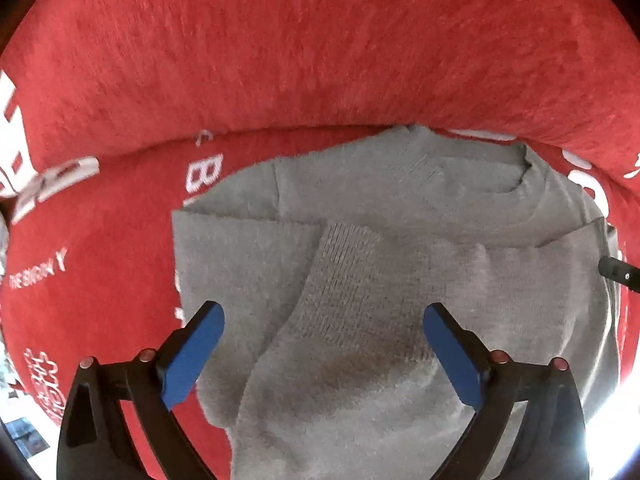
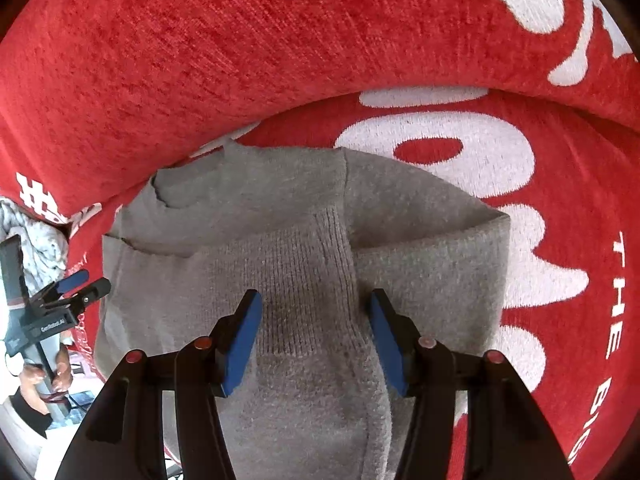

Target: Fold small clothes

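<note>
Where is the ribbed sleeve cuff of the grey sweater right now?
In both wrist views the ribbed cuff lies folded across the middle of the grey sweater, just ahead of each open gripper, on the red lettered blanket.

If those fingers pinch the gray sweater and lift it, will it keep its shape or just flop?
The gray sweater would probably flop: it already lies in soft folds, a ribbed sleeve draped across it. Its fuzzy knit looks grippy rather than slippery. On the plush red blanket it would likely bunch up rather than slide if pushed.
</note>
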A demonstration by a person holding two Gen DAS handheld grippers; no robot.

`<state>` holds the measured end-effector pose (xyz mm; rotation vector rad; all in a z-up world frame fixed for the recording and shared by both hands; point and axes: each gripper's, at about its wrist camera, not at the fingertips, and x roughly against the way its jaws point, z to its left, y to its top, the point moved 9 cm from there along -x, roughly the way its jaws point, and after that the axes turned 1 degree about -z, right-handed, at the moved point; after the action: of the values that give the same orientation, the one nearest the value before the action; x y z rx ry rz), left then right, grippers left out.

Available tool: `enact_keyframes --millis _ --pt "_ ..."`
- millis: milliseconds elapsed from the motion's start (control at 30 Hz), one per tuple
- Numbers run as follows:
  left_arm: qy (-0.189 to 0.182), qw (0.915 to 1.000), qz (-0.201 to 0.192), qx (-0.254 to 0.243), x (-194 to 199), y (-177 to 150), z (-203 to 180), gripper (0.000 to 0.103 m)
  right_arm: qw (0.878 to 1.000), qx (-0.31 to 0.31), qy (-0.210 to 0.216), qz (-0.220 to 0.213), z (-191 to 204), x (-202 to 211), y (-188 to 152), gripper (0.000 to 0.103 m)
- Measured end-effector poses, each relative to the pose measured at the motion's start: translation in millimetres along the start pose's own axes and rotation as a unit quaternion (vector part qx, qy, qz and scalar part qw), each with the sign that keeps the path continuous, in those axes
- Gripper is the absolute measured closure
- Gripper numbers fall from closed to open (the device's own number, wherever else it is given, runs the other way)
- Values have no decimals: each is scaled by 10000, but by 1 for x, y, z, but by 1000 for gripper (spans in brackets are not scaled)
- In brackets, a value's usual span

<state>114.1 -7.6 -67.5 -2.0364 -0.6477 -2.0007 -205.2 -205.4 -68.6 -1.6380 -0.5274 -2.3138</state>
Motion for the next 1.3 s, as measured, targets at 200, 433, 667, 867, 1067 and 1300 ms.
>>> enact_keyframes --millis 200,433,667,867,1067,1300 --pt "-669 9975 244 -40 -14 0 1 50 9973 162 -691 -164 0 -5 2 80" --pt "-1034 9938 -16 -415 16 1 -5 95 9918 228 -1026 -720 20 35 -4 96" --pt "-977 9930 -646 -172 51 33 26 95 9848 540 -1024 -1297 49 68 35 96" --pt "-562 9970 -503 174 -6 45 31 95 9881 251 -1204 -925 27 3 60 96" --pt "-236 9980 -550 191 -30 46 27 90 9883 -50 -1306 -788 5 -34 60 96" --pt "152 9974 -563 432 -18 45 60 54 9780 -58 -1910 -836 -7 -12 60 80"
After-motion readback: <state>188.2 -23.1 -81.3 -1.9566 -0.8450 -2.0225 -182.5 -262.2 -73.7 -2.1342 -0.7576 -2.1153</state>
